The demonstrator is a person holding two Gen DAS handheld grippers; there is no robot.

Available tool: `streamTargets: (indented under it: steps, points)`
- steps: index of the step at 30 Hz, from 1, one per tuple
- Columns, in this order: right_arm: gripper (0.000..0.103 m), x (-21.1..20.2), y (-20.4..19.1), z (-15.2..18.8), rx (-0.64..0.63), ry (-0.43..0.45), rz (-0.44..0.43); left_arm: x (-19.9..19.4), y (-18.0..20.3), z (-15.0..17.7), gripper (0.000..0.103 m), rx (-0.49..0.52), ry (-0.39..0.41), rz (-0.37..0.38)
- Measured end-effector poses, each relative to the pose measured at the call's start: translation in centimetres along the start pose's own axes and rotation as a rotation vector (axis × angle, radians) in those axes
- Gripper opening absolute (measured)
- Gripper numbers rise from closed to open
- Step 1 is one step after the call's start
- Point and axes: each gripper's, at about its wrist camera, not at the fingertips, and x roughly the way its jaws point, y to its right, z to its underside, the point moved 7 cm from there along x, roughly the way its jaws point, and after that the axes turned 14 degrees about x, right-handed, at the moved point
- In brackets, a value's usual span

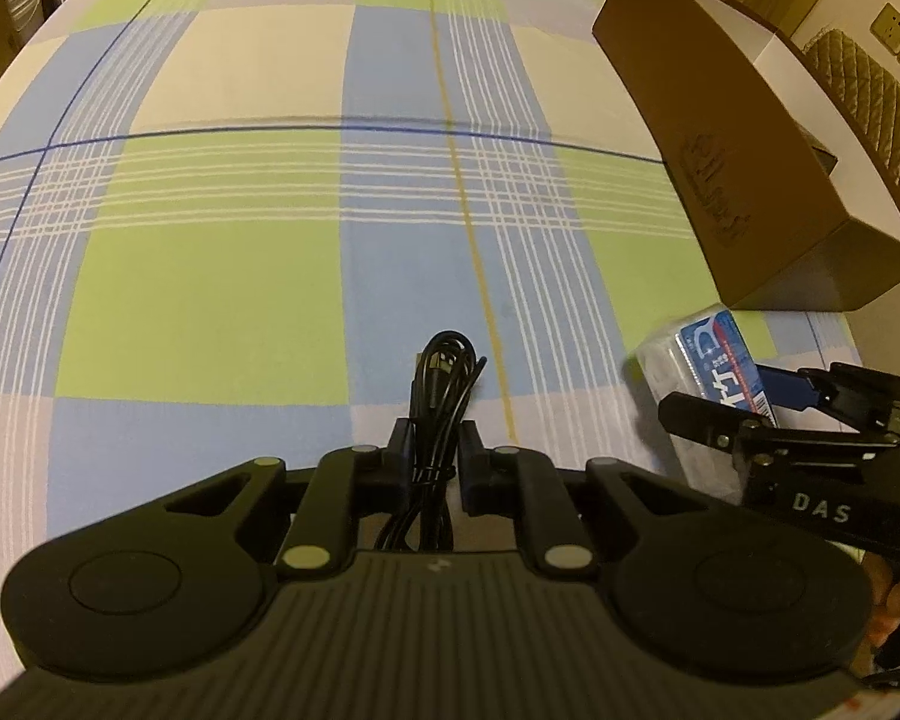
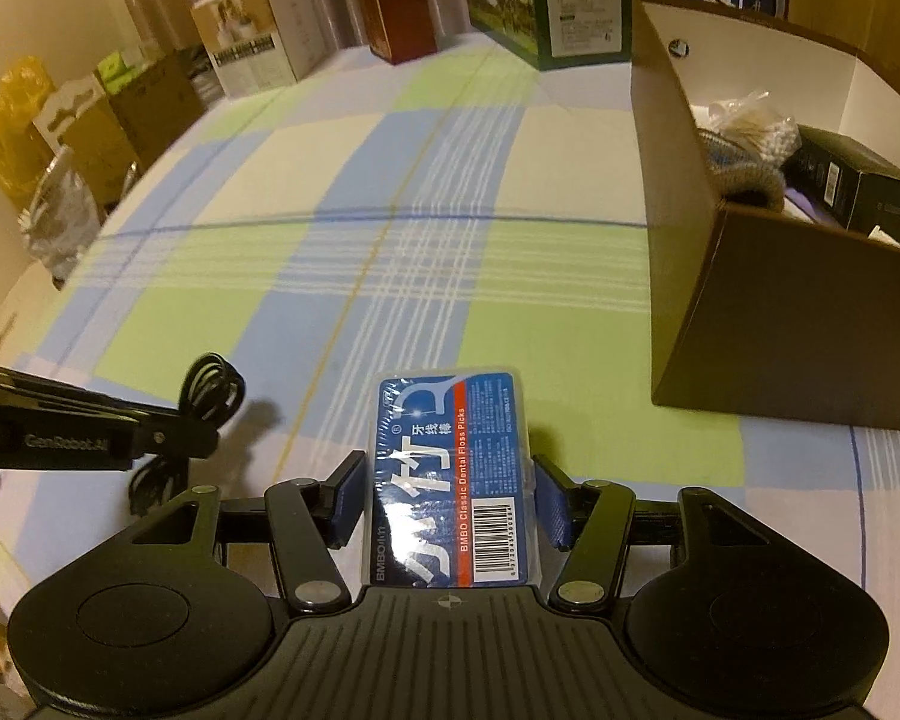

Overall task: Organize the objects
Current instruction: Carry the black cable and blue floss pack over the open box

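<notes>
Floss pack (image 2: 450, 480): flat blue packet in clear wrap, printed "BMBO Classic Dental Floss Picks", barcode toward the camera. It sits lengthwise between the blue pads (image 2: 347, 501) of the right hand-held gripper (image 2: 450, 498), which is clamped on its two long edges. The pack is held above the plaid cloth (image 2: 270, 300), short of the box. In the left view the same pack (image 1: 717, 360) shows at the right edge, just beside the box's near corner.

Cable (image 1: 435, 420): black, coiled and bundled, one plug end visible near the top of the loop. The left hand-held gripper (image 1: 433, 462) is closed on the bundle at mid-length; loops stick out ahead of the fingers and trail back toward the body. In the right view the cable (image 2: 210, 390) appears at the left, off the cloth.

Box (image 2: 780, 240): brown cardboard, open top, white inside, on the cloth to the right of both grippers. It holds a black carton (image 2: 858, 192), a clear bag of pale items (image 2: 750, 126) and a grey knitted piece; details unclear.

Several cartons (image 2: 546, 0) stand along the far edge of the cloth.
</notes>
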Motion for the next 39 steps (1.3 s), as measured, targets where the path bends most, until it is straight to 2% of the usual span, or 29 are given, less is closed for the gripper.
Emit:
streamTargets:
  steps: [10,18,31,39]
  points:
    - [0.054,-3.6,-0.7,-1.7,0.016,0.062,-0.066,-2.7,1.3,-2.3,0.011,0.03,0.076,0.012]
    - [0.054,-7.1,0.1,-4.2,0.042,0.144,-0.094,-5.0,4.0,-5.0,0.011,0.073,0.155,0.047]
    - [0.054,-12.2,7.9,-10.6,0.153,0.295,-0.032,-5.9,11.7,-12.0,0.011,0.199,0.267,0.123]
    - [0.054,-12.5,12.1,-15.1,0.192,0.335,-0.031,-4.4,16.9,-17.5,0.011,0.248,0.314,0.162]
